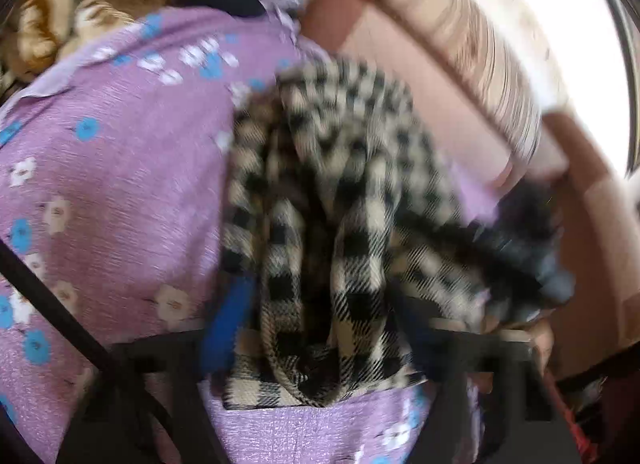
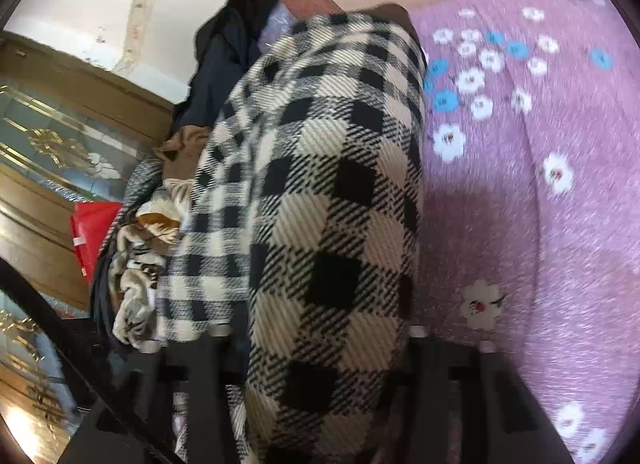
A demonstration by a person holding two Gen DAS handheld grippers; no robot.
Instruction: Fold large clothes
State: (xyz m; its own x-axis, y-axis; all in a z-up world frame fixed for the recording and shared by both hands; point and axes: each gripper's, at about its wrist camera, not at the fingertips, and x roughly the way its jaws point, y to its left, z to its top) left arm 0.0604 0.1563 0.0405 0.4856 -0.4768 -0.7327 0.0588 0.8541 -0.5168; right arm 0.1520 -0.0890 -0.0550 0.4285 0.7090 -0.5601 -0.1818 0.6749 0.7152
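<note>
Checked garment (image 2: 328,200) on purple floral bedsheet (image 2: 540,192)

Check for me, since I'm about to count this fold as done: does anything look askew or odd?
Yes: the checked garment hangs bunched in ropey folds between both grippers, not flat on the purple floral sheet. Other clothes lie heaped beside it.

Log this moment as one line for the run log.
task: fold large clothes | item: black-and-cream checked woven garment | left hand-held gripper: shut on garment | right hand-held gripper: shut on garment | surface: purple floral bedsheet
</note>
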